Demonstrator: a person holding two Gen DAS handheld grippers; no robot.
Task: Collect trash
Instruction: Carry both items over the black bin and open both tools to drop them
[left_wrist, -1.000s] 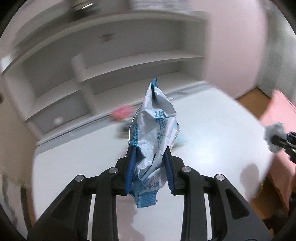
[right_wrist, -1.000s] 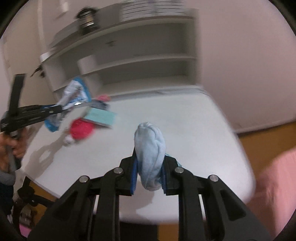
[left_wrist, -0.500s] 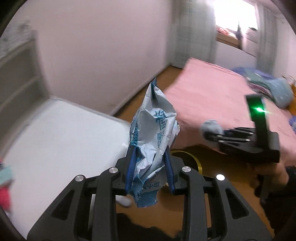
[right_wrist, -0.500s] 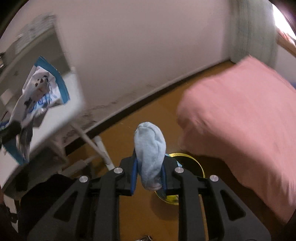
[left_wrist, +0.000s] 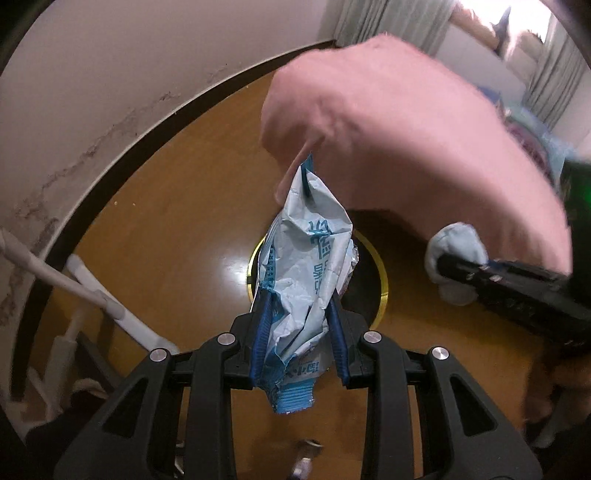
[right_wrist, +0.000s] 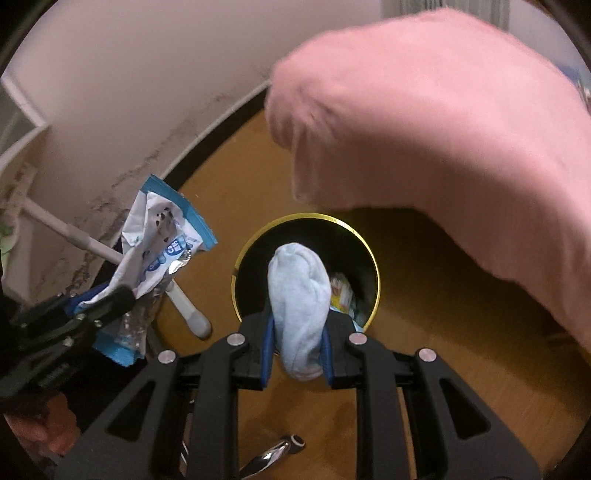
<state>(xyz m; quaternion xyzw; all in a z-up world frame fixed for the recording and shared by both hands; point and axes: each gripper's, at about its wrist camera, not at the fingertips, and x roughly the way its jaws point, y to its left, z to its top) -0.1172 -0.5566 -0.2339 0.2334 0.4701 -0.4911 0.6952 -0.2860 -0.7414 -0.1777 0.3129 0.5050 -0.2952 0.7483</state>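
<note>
Both claws are arriving over the bin now, having swung away from the white table they faced a moment ago. Left gripper (left_wrist: 300, 334) is clamping the crumpled blue-and-white wrapper (left_wrist: 308, 273), with the gold-rimmed bin (left_wrist: 382, 273) sitting just ahead of its tips, partly hidden behind the wrapper. Right gripper (right_wrist: 297, 341) is pinching a pale blue cloth wad (right_wrist: 299, 295) directly above the bin's mouth (right_wrist: 306, 218), where earlier trash is already lying. Release is probably coming next, the right claw being better centred.

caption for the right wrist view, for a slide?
Right gripper holds a blue cloth wad over the gold-rimmed bin.
</note>
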